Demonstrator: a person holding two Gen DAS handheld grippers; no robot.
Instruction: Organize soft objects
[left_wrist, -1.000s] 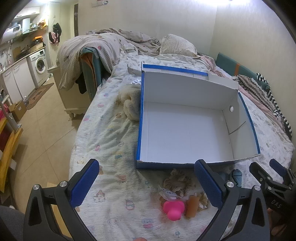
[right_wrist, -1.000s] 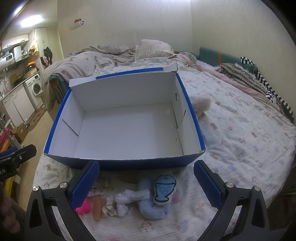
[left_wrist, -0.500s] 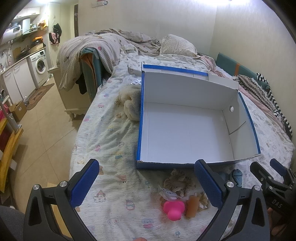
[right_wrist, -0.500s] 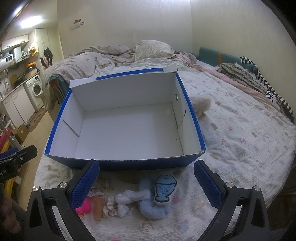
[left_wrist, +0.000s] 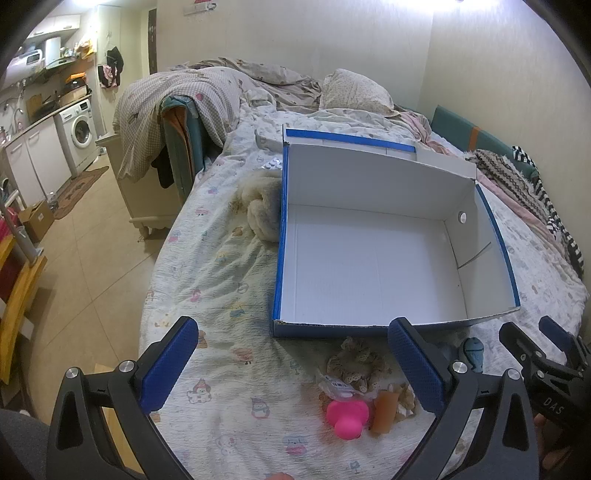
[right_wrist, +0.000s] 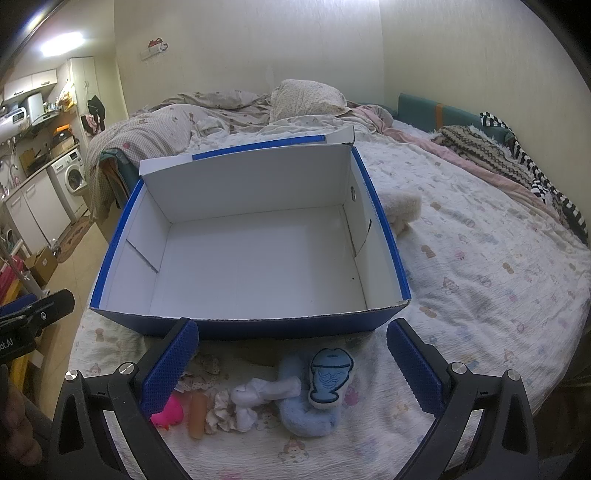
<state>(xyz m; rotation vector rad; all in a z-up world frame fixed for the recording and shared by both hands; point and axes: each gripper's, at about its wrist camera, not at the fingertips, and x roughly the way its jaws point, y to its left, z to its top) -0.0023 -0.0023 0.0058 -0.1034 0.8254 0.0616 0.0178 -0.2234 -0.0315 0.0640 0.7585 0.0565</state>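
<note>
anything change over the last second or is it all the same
Nothing visibly changed. Both grippers, left and right, stay open and empty, hovering short of the box. The box is still empty, and the pink toy, blue fish plush and white knotted cloth lie where they were on the bed in front of it.

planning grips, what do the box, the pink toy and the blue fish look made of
Box: corrugated cardboard, matte white inside, blue outside; the fluted cut edge shows on the near wall.
Pink toy: probably silicone or soft rubber, smooth with a slight sheen.
Blue fish: stitched fabric, plush-looking, with a fuzzy pale border.
</note>
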